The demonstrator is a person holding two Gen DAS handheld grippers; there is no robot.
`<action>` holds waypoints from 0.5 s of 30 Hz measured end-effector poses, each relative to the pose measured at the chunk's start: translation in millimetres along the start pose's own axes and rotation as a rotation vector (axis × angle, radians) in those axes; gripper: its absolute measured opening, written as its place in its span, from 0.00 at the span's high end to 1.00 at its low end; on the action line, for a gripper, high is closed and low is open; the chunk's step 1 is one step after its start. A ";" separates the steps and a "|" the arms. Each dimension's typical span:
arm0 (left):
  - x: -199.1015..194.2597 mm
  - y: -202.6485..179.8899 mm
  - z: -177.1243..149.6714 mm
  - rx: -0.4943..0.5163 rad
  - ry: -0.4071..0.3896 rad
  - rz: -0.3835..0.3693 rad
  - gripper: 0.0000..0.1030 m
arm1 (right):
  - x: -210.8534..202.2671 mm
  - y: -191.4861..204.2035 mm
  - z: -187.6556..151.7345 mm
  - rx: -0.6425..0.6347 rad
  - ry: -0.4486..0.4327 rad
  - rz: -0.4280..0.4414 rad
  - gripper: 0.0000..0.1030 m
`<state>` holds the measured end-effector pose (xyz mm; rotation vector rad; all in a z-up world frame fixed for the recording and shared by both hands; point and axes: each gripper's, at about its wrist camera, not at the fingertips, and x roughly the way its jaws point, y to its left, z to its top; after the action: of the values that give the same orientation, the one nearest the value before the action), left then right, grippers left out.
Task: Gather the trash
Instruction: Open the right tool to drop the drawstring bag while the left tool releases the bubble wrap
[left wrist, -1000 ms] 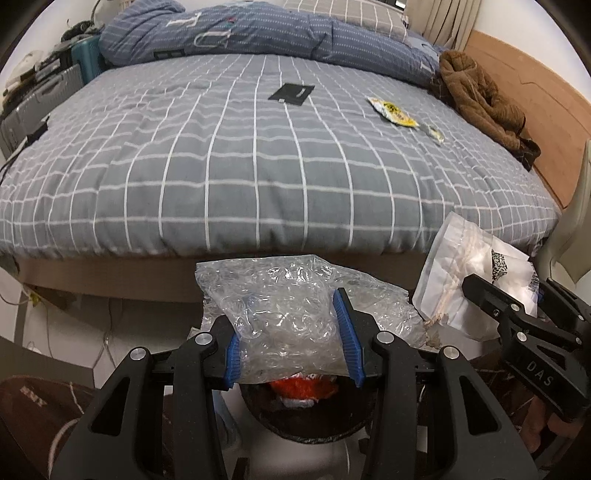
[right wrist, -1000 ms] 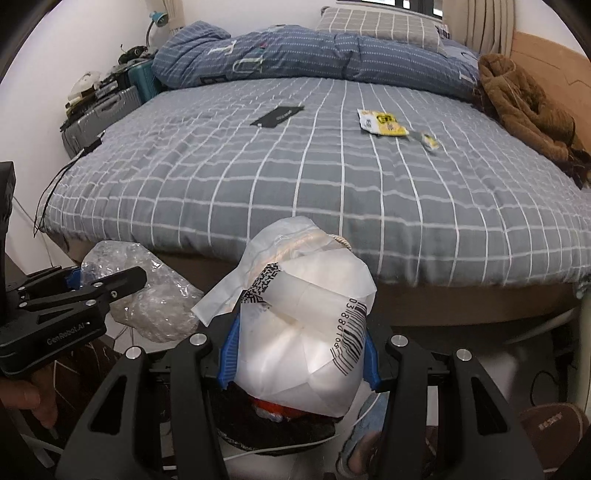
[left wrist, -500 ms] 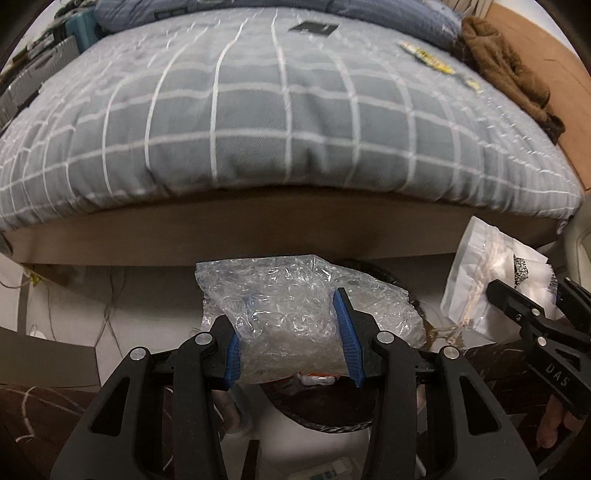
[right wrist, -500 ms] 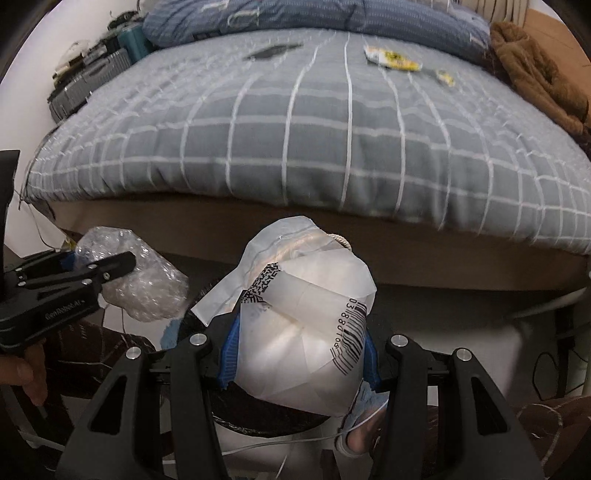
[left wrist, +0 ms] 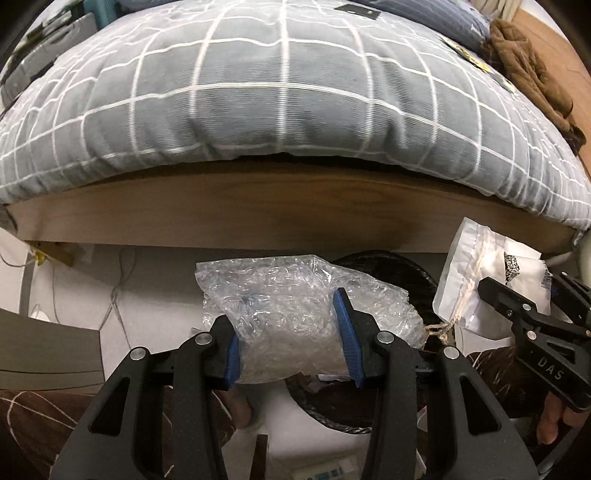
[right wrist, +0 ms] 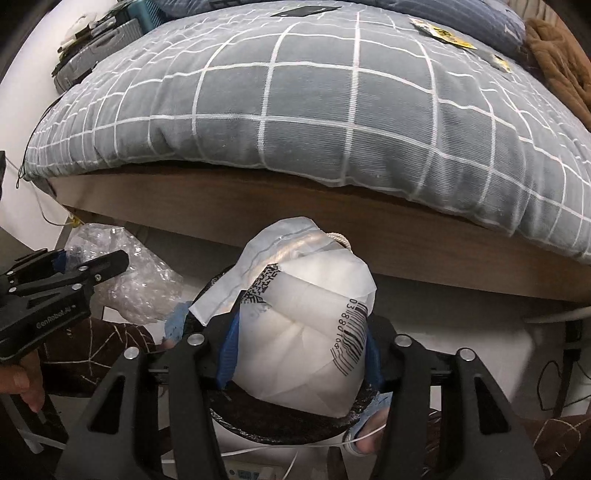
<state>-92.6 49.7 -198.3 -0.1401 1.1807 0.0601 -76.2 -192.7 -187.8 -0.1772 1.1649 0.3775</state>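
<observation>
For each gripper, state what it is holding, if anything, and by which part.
The left gripper clamps the bubble wrap across its crumpled middle. The right gripper squeezes the white bag around its bulging body, beside the barcode.

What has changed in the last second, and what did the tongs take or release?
Both tongs came down from above the bed toward the black-lined bin on the floor; the bed top now sits high in both views. Nothing was taken or released. The left tongs still clamp the bubble wrap, the right tongs still clamp the white bag. The yellow wrapper remains on the bed.
</observation>
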 end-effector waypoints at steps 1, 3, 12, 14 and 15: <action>0.3 1.1 -0.5 -0.002 0.001 0.002 0.58 | 1.6 0.3 -1.3 0.000 0.005 0.000 0.45; 2.0 -1.5 -0.4 0.000 0.007 0.007 0.58 | 3.2 -0.3 -3.2 0.000 0.006 -0.012 0.38; 1.8 -39.5 2.8 0.057 0.005 -0.036 0.58 | -4.2 -30.4 -14.4 0.070 -0.005 -0.074 0.17; 1.5 -50.6 2.6 0.077 0.000 -0.044 0.58 | -7.0 -34.4 -15.3 0.083 -0.012 -0.085 0.13; 1.8 -54.5 2.7 0.081 0.001 -0.049 0.58 | -9.4 -38.0 -16.9 0.088 -0.020 -0.096 0.11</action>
<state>-82.9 -3.9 -194.8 -0.0981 1.1788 -0.0311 -79.5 -235.3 -187.9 -0.1511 1.1465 0.2427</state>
